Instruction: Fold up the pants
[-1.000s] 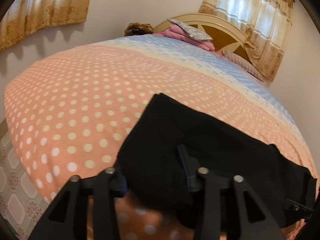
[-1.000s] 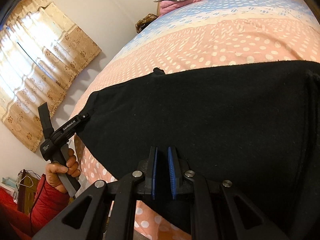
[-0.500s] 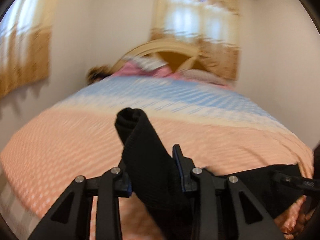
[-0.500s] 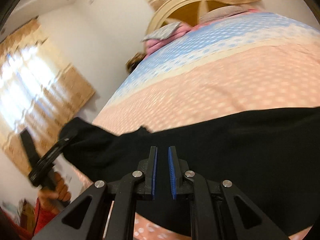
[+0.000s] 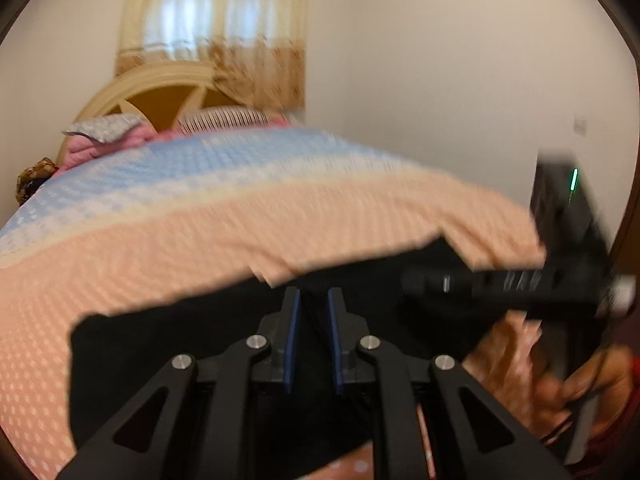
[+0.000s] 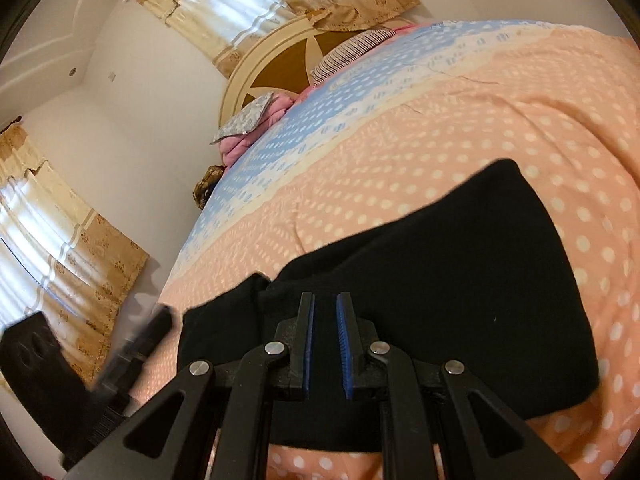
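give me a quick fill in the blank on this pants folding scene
1. The black pants lie on a bedspread patterned with white ____.
2. The pads on the right gripper are colored ____.
3. The striped pillow rests near the bed's ____.

Missing words: dots; blue; headboard

At twelve o'clock I see a curtained window (image 5: 218, 12); beneath it, headboard (image 5: 160, 98), pillows (image 6: 248, 118) and dotted bedspread (image 6: 460, 120).

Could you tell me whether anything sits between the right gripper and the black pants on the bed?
Nothing visible does. The right gripper hangs directly over the black pants, which lie on the dotted bedspread; only dark cloth shows between its fingers.
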Available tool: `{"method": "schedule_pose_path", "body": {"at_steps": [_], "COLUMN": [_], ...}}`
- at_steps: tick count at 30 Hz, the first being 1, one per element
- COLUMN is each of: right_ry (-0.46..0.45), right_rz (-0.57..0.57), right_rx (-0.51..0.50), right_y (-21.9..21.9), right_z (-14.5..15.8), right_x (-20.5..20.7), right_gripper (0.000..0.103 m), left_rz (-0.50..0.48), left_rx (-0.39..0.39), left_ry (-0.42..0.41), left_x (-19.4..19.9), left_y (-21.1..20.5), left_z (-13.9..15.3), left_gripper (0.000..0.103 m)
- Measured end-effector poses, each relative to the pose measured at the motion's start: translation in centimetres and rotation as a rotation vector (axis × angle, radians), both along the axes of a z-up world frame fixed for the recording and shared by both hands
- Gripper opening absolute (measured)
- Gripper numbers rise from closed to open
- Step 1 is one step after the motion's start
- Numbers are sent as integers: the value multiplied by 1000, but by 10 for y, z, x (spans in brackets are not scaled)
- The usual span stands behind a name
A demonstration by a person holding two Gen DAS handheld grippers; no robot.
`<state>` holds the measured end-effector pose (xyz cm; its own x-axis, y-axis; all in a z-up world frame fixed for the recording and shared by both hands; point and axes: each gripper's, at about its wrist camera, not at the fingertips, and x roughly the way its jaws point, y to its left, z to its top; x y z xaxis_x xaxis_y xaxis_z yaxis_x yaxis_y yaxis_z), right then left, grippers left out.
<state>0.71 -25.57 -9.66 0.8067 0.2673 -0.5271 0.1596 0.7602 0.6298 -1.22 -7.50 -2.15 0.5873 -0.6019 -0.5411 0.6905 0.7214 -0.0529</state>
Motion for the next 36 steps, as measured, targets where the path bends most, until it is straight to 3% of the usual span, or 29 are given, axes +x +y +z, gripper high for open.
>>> {"method": "schedule_pose_path", "body": {"at_steps": [3,7,9,11,12,14,19,22,25,28,30,31,36], "right_ry": [-19,-61,-77,-85,-107,-114,-7,109,151,167,162,164,152], "right_rz": [36,123,191,232,261,314,369,311,289,294,308,320,327], "right_rx": [22,85,123,121,118,101,-51,-200,-272,-350,-352,-320,-268], "right_y": [1,10,19,30,38,53,95,108,121,131,133,130,126], "right_z": [0,6,10,14,18,20,5,-8,-7,-7,-8,-9,-13], "right_x": [-2,6,19,30,37,48,70,84,90,89,85,84,78], "right_gripper": [12,13,29,68,70,70,70,69,70,69,56,44,30], "left_rz": [-17,64,133,213,251,328,493,534,543,553,540,536,540], "left_rx": [15,-3,-5,-15,-21,-23,-20,-55,-46,-19,-21,-19,22], "left_ry": [53,82,85,89,90,82,71,97,108,121,141,149,168], "left_x": [-3,5,7,13,16,22,37,40,41,47,51,51,56], "left_y": [3,35,53,73,84,103,142,157,161,162,163,161,156], "left_z": [-6,-3,-5,-5,-5,-5,-10,-14,-19,-26,-29,-32,-36], "left_gripper": [16,23,31,37,41,46,47,47,48,57,60,60,60]}}
